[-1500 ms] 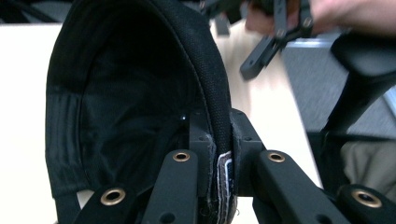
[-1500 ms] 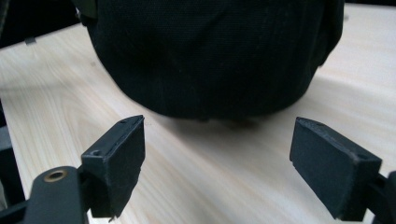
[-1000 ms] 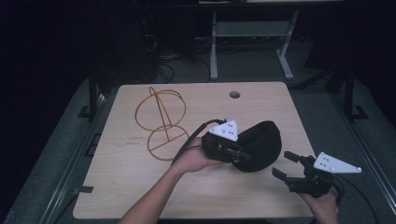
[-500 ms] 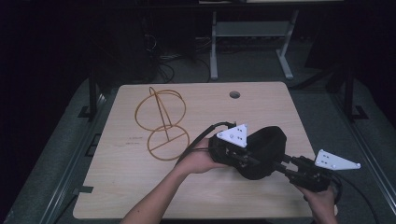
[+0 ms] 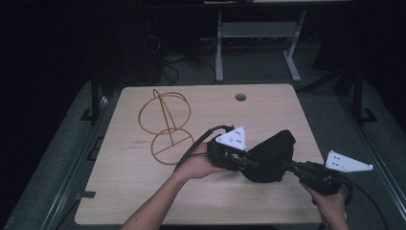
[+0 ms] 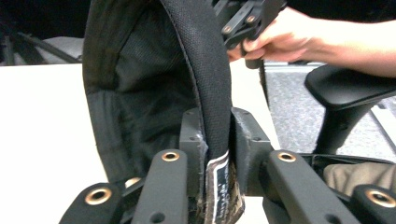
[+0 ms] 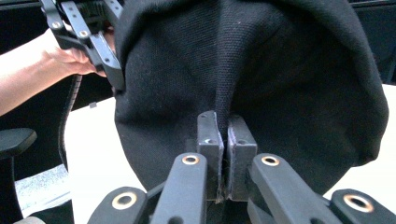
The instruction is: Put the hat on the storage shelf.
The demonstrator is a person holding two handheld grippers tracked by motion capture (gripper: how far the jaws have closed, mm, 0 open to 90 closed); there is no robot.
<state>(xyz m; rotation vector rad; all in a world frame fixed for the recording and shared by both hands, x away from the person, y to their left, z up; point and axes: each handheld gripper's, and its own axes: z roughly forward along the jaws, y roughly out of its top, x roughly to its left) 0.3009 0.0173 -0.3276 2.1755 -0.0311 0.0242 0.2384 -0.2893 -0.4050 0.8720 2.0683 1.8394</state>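
Observation:
A black cap hangs just above the table between both grippers. My left gripper grips its left side. In the left gripper view the cap's stiff rim sits between the pads, which touch it on both sides, though the jaws have just been opening a little. My right gripper comes in from the right. In the right gripper view its jaws have just been closing and now pinch a fold of the cap's cloth. The other hand's gripper is at the upper left there.
An orange wire stand with two hoops rests on the wooden table left of the cap. A round cable hole is near the far edge. A black chair stands beside the table.
The right gripper moved left from the table's front right, reached the cap and shut on its cloth. The left hand tilted the cap up toward it.

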